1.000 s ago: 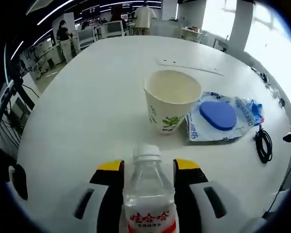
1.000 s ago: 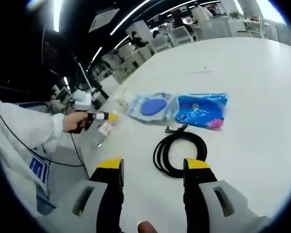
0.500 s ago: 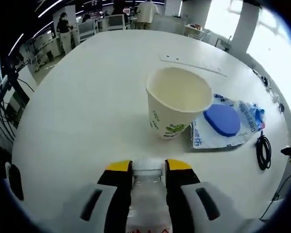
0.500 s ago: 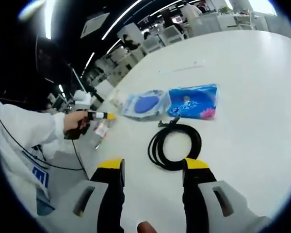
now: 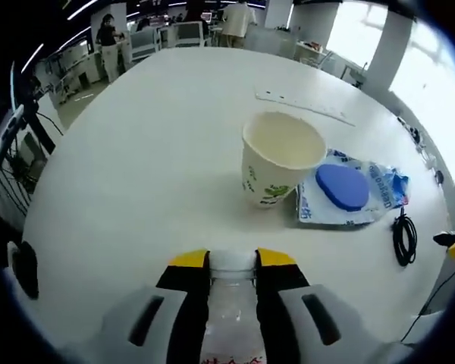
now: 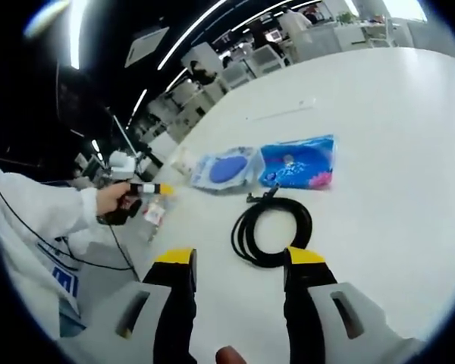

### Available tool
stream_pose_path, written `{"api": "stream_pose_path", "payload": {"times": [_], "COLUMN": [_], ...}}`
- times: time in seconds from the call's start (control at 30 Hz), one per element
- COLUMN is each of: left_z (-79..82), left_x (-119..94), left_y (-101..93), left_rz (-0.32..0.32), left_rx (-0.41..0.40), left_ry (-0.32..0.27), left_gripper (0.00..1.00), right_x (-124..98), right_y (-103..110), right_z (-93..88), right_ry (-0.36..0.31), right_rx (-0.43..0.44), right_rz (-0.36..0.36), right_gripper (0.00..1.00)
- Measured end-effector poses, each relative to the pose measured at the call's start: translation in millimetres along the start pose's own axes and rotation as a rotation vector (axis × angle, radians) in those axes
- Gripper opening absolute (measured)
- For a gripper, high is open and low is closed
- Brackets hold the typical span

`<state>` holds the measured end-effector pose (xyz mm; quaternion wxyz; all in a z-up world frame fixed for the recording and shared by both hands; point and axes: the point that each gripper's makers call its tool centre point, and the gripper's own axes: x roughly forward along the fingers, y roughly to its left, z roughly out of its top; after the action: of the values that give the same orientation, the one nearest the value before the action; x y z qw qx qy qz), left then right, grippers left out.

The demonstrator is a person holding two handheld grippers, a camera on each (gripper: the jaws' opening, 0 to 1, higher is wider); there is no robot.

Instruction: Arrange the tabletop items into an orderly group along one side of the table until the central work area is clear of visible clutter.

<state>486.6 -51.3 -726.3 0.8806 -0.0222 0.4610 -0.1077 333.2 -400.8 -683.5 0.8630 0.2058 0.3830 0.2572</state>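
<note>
Left gripper view: left gripper (image 5: 232, 259) clamps bottle (image 5: 231, 303), neck pointing forward | right gripper (image 6: 237, 258) spread, empty

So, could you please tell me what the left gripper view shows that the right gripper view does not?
Left gripper view: the left gripper with its fingers shut on a clear bottle, and the empty inside of the paper cup.

Right gripper view: the right gripper open with nothing between its fingers, a person's hand and white sleeve, and a bright blue packet.

Both: the white table, the packet with the blue pad and the black cable.
</note>
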Motion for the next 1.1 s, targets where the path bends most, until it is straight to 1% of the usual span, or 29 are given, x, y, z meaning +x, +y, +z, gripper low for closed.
{"api": "stream_pose_path", "payload": {"times": [0.13, 0.17, 0.27, 0.3, 0.4, 0.47, 0.57, 0.73, 0.83, 0.97, 1.07, 1.1], "left_z": [5.4, 8.0, 9.4, 9.7, 7.5, 6.4, 4.5, 2.9, -0.1, -5.9, -9.0, -9.2], "left_x": [-18.0, -25.0, -40.8, -47.8, -59.9, -69.1, -83.8, -105.8, -115.8, -124.8, -131.0, -133.4], "left_y": [2.8, 3.6, 2.6, 1.9, 3.8, 7.7, 9.8, 10.1, 10.8, 13.9, 11.7, 9.0], "left_rz": [-0.002, -0.002, -0.010, -0.013, -0.021, -0.016, -0.016, -0.031, -0.044, -0.051, -0.053, -0.056], "left_rx": [-0.032, -0.039, -0.027, -0.027, -0.045, -0.074, -0.083, -0.102, -0.135, -0.175, -0.166, -0.146], "left_ry": [-0.047, -0.074, -0.112, -0.132, -0.167, -0.199, -0.236, -0.298, -0.328, -0.355, -0.374, -0.382], "left_gripper": [0.20, 0.20, 0.20, 0.20, 0.20, 0.20, 0.20, 0.20, 0.20, 0.19, 0.19, 0.19], "right_x": [-4.4, -5.1, -8.8, -9.5, -11.3, -14.2, -17.1, -17.4, -16.4, -13.8, -11.7, -11.0], "right_y": [-0.2, -1.1, -1.1, -1.3, -2.0, -0.9, 1.4, 2.8, 4.6, 10.3, 12.8, 14.0], "right_z": [-3.6, -4.3, -7.5, -8.4, -13.4, -14.7, -13.2, -15.5, -18.4, -18.7, -18.7, -18.4], "right_ry": [-0.010, -0.011, -0.015, -0.015, -0.004, -0.004, -0.021, -0.025, -0.011, -0.005, 0.000, 0.002], "right_rx": [0.017, 0.021, 0.028, 0.028, 0.028, 0.028, 0.037, 0.064, 0.065, 0.056, 0.053, 0.050], "right_rz": [0.002, 0.001, 0.000, 0.000, -0.002, -0.001, 0.012, 0.021, 0.024, 0.038, 0.048, 0.052], "right_gripper": [0.44, 0.43, 0.43, 0.43, 0.43, 0.43, 0.44, 0.43, 0.43, 0.43, 0.43, 0.43]}}
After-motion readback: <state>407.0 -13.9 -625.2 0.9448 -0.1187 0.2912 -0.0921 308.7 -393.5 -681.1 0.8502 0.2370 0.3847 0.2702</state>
